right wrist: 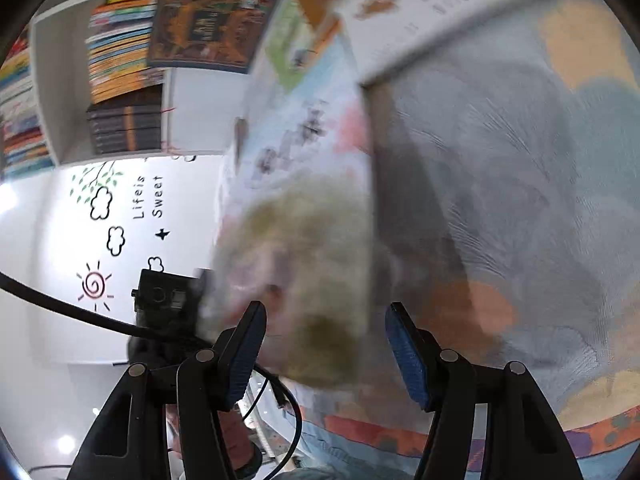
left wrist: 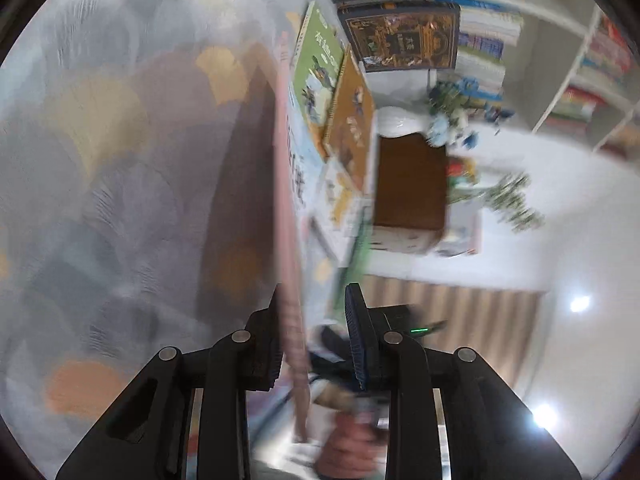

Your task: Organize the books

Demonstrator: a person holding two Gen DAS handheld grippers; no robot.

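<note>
My left gripper (left wrist: 314,332) has a thin pink-edged book (left wrist: 290,240) standing on edge between its fingers; the left pad touches it, the right pad stands a little off. The book is lifted off the patterned cloth (left wrist: 120,160). Beyond it lie a green book (left wrist: 316,68) and an orange-brown book (left wrist: 352,120). In the right wrist view the same lifted book (right wrist: 300,216) shows its pale, blurred cover, tilted up just ahead of my right gripper (right wrist: 326,344), which is open and empty.
A white bookshelf (left wrist: 560,80) with rows of books stands behind, also in the right wrist view (right wrist: 120,60). Dark ornate boxed books (left wrist: 400,40) lean at its base. A brown box (left wrist: 412,184) and toy plants sit nearby. A white wall with decals (right wrist: 120,220) is behind.
</note>
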